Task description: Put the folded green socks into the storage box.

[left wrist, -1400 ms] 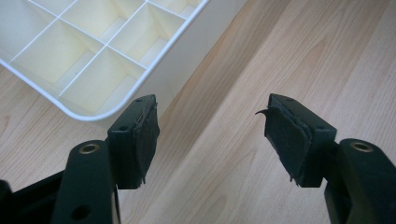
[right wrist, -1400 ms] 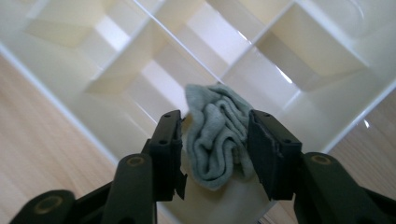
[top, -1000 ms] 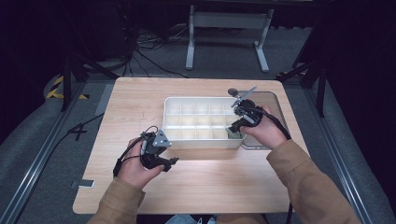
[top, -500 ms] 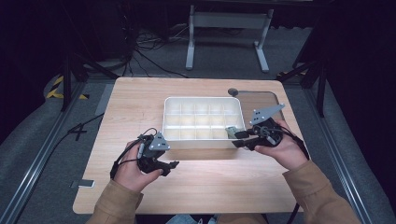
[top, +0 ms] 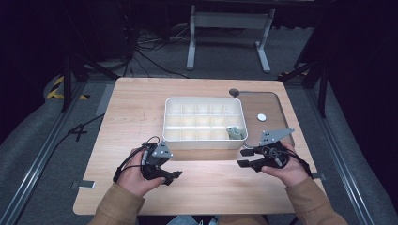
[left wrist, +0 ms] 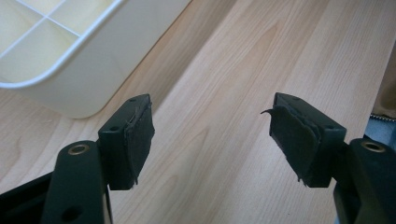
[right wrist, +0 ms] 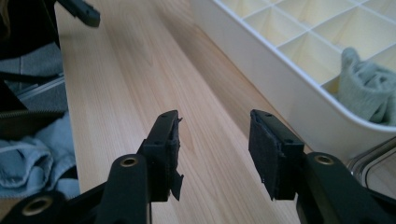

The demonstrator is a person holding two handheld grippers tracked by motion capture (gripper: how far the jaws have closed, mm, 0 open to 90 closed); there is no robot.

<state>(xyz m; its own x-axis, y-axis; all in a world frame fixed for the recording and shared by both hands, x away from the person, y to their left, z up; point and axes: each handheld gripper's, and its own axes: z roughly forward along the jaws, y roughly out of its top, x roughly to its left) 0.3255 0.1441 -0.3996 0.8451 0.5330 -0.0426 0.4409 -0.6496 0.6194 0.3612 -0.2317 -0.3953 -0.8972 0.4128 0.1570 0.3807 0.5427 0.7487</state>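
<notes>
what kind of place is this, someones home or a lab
Most likely a lab or recording studio, not a home: a bare wooden table ringed by dark curtains, loose cables on grey carpet, and metal floor rails beside it.

- The table point(top: 141, 112) is pale wood with a fine lengthwise grain.
- The divided tray point(top: 204, 142) is creamy white, its cells faintly yellowish in the gripper views.
- The cloth point(top: 234, 132), in the tray's cell at about 4 o'clock, is a soft grey-green.
- The left gripper point(left wrist: 210, 135) and right gripper point(right wrist: 215, 154) are matte black, with brass-coloured rivets.
- The sleeves point(top: 117, 206) are tan.
- A small white disc point(top: 261, 117) lies on a clear brownish lid point(top: 270, 105), at the tray's 3 o'clock.
</notes>
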